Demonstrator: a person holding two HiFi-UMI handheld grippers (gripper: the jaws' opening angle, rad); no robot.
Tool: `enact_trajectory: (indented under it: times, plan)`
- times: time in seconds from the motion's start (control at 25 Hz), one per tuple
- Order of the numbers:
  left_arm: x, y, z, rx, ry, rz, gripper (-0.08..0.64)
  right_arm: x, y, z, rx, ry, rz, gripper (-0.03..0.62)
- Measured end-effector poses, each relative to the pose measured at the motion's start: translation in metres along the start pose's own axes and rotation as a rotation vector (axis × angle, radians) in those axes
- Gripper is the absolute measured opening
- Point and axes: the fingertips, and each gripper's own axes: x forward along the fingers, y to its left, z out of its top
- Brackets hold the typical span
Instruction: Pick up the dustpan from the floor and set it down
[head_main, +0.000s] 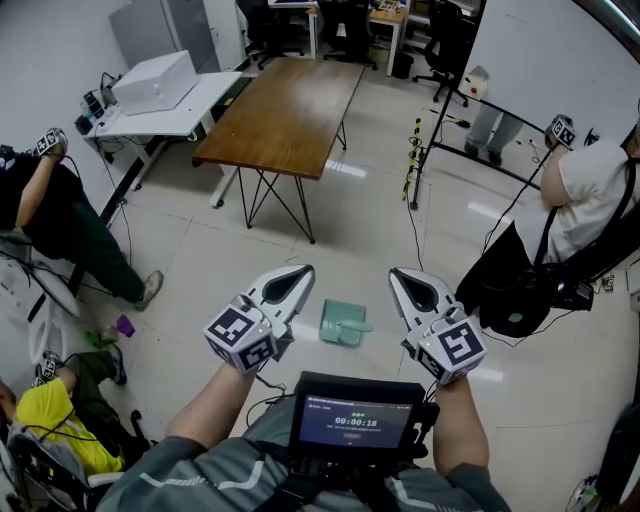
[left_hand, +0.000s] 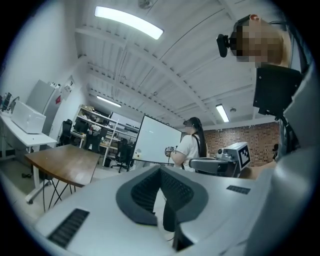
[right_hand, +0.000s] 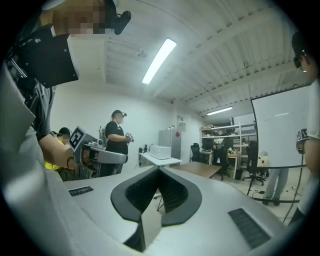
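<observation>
A pale green dustpan (head_main: 343, 323) lies flat on the tiled floor, seen in the head view between and below my two grippers. My left gripper (head_main: 300, 272) is held high off the floor to the dustpan's left, its jaws together with nothing in them. My right gripper (head_main: 402, 275) is held just as high to the dustpan's right, also shut and empty. Both point level across the room. In the left gripper view the closed pads (left_hand: 150, 192) meet at a point; the right gripper view shows its pads (right_hand: 172, 192) closed the same way. The dustpan appears in neither gripper view.
A brown wooden table (head_main: 285, 110) stands beyond the dustpan, a white desk (head_main: 165, 105) to its left. A whiteboard on a stand (head_main: 540, 60) is at the back right. People stand or sit at the left (head_main: 60, 215), right (head_main: 580, 200) and bottom left (head_main: 50, 410). Cables trail over the floor.
</observation>
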Motion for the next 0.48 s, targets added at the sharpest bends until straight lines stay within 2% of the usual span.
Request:
enact_trajectory:
  times: [0.2, 0.48]
  plan:
    - [0.004, -0.028, 0.011, 0.015, -0.014, -0.022, 0.018, -0.022, -0.006, 0.014, 0.012, -0.011, -0.038, 0.017]
    - [0.007, -0.028, 0.022, 0.017, -0.038, 0.029, 0.018, -0.026, -0.014, 0.029, 0.018, -0.015, -0.052, 0.016]
